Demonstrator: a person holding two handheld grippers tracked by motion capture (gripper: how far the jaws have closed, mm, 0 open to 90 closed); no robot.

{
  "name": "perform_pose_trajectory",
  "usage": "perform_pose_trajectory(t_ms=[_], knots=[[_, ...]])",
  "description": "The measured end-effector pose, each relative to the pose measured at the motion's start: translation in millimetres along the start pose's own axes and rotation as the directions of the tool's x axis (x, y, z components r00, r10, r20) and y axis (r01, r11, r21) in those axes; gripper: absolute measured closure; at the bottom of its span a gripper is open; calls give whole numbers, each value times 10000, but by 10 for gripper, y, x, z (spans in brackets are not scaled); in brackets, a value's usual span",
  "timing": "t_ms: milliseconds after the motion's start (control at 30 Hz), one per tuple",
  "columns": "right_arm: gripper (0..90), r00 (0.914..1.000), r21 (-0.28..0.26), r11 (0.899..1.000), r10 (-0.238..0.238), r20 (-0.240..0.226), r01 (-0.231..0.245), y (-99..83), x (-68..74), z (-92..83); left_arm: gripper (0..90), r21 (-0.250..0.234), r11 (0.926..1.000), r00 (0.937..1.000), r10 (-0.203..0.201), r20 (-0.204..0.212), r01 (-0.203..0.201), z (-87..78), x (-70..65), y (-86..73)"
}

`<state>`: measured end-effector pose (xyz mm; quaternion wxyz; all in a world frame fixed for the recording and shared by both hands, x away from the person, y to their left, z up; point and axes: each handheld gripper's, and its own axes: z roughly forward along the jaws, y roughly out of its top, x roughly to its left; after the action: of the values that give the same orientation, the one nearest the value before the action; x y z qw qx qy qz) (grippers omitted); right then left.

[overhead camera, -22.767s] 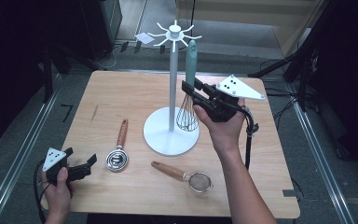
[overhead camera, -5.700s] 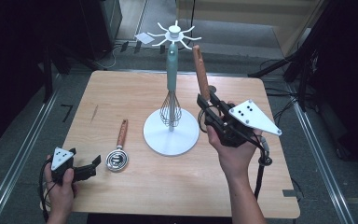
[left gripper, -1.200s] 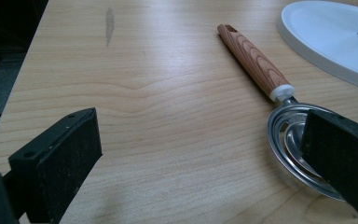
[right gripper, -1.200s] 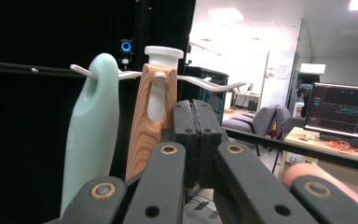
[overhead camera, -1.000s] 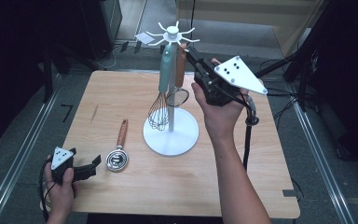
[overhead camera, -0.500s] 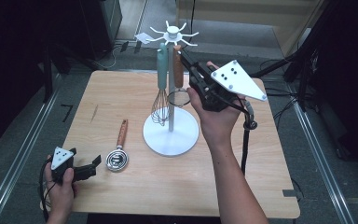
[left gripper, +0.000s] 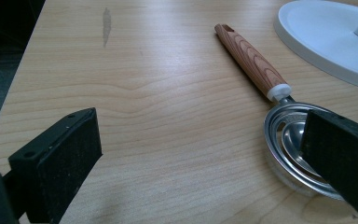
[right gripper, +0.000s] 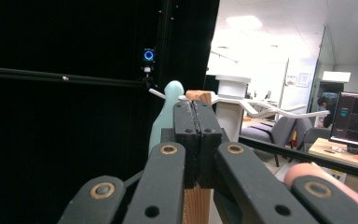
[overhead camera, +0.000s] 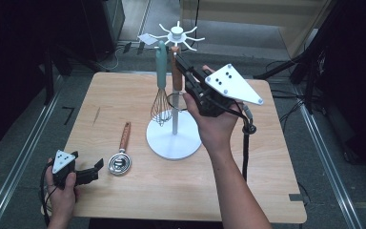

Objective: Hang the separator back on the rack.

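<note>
**Right gripper hanging wooden-handled strainer on rack**

Right gripper (overhead camera: pixel 187 72) is clamping the strainer's wooden handle (right gripper: pixel 198 200) near its top, jaws pressed together on it. Ahead of it, the white rack (overhead camera: pixel 175 138) is standing, its hooks just beyond the handle tip; teal whisk (overhead camera: pixel 160 86) is hanging beside. Handle looking stiff, light, grippy; mesh end likely delicate, so holding wood is wise. Left gripper (overhead camera: pixel 83 174) is resting with its jaws apart, a metal spoon (left gripper: pixel 289 140) just ahead.

A striped brown wood-grain handle (right gripper: pixel 196 199) is being clamped between matt black fingers (right gripper: pixel 192 140). Just beyond them, a pale teal whisk handle (right gripper: pixel 164 119) and a white stand (overhead camera: pixel 176 86) are being shown.
</note>
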<state>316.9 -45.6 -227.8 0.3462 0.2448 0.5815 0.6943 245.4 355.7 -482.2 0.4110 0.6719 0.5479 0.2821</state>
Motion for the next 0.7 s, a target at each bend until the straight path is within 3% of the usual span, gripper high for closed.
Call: perform_pose_trajectory(t_ms=[333, 700], knots=[[900, 9999, 152, 9998, -96, -111, 98, -13, 71, 49, 0, -19, 10000, 10000, 69, 54, -69, 1, -1, -1], [900, 9999, 348, 9993, -165, 46, 163, -86, -4, -44, 0, 59, 9999, 9999, 104, -12, -104, 4, -10, 4]])
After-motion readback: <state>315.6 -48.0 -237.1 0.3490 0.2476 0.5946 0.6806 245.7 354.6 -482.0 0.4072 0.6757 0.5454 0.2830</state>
